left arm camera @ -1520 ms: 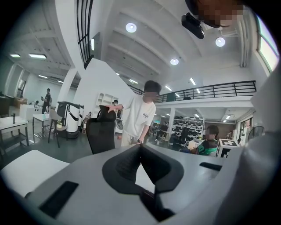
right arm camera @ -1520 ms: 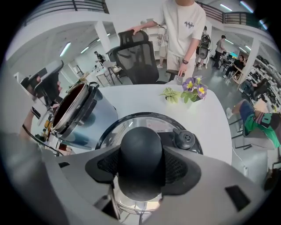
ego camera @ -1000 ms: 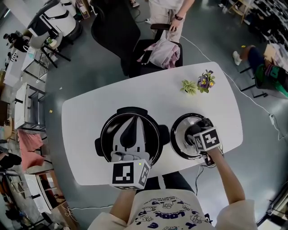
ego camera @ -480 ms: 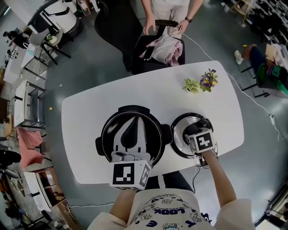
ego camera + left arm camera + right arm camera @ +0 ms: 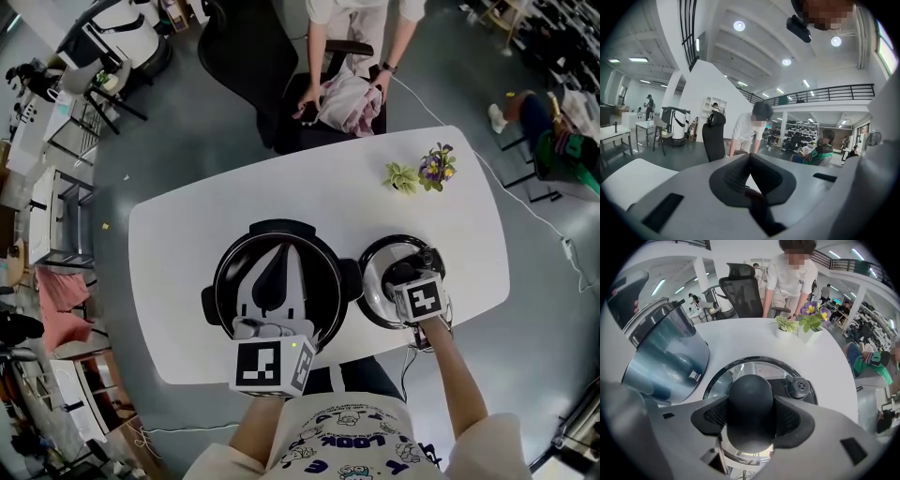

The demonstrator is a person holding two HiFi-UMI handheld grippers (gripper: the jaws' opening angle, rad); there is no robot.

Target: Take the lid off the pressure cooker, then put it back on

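Two pieces sit apart on the white table point(image 5: 187, 234). The pressure cooker point(image 5: 277, 286) stands open near the middle, mouth up, its two side handles lined up left to right across the table and its inside dark and glossy. The lid point(image 5: 380, 281) lies flat just to the cooker's right, knob point(image 5: 750, 397) upward. A dark bar across its top runs from the knob toward the steam valve point(image 5: 800, 386) on the far right side. The right gripper point(image 5: 751, 420) points steeply down, its pads clamped on either side of the knob. The left gripper point(image 5: 750, 161), tongs pressed flat together, is at the cooker's near rim. Two small potted plants point(image 5: 419, 173) stand near the table's far right edge.
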